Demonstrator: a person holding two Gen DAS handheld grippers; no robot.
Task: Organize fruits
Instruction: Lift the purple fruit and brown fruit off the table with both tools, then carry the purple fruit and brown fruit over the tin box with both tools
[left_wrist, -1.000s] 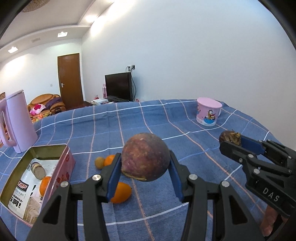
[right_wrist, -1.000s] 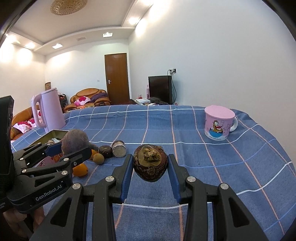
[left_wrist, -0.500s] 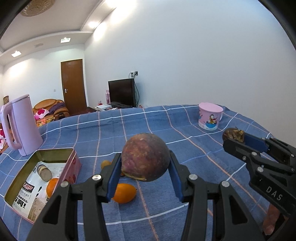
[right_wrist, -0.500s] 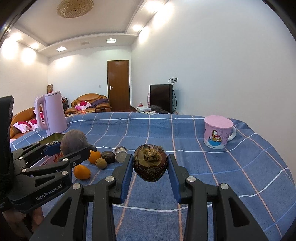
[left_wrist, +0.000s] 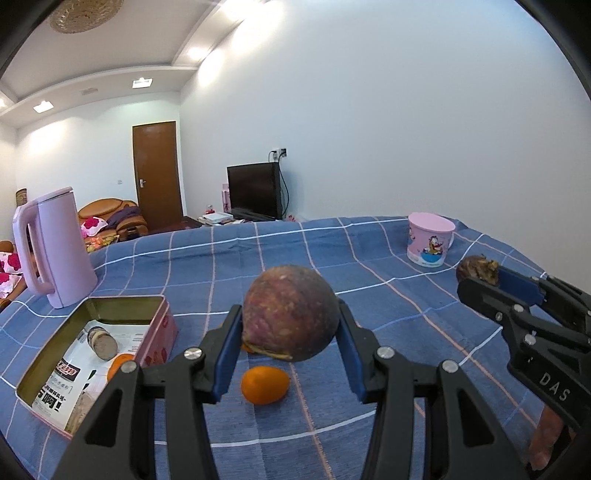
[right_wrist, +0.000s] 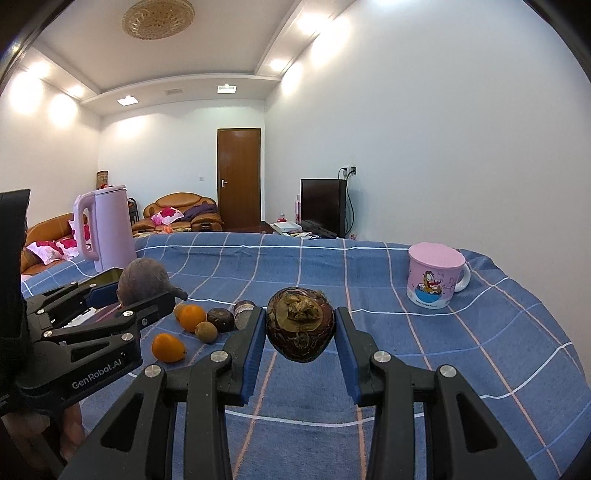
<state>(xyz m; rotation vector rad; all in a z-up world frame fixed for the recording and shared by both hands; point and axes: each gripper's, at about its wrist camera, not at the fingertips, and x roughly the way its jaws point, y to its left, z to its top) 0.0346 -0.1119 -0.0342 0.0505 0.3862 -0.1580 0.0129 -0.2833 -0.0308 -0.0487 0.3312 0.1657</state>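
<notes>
The left gripper (left_wrist: 291, 332) is clamped on a round purple-brown fruit (left_wrist: 290, 312), held above the worktop (left_wrist: 369, 266) with its blue checked cloth; the fruit hides most of one orange fruit behind it, of which the left wrist view shows only a sliver. The right gripper (right_wrist: 300, 334) is clamped on a darker fruit with a dried calyx (right_wrist: 300, 323), also held off the cloth, and in the left wrist view that fruit is half covered by the gripper's own finger. What kind the two held fruits are is hard to make out. An open pink tin (left_wrist: 99, 354) lies at the left, its near corner cut off behind the left gripper's arm; inside lie a printed paper, a small brown-topped round piece (left_wrist: 102, 339) and part of an orange fruit (left_wrist: 120, 364), the rest hidden by the tin wall. In the right wrist view the left gripper covers nearly all of the tin. Loose on the cloth that view shows five small things in a cluster: two orange fruits (right_wrist: 168, 347) (right_wrist: 192, 317), one brownish round fruit (right_wrist: 206, 331), one dark round fruit (right_wrist: 220, 319) and one small jar-like piece (right_wrist: 243, 313), partly behind the right gripper's finger. One pink kettle (right_wrist: 107, 232) stands at the far left, one pink cartoon mug (right_wrist: 436, 275) with a lid at the far right, both well apart from the fruit. Part of a hand shows at the picture's edge under each gripper.
</notes>
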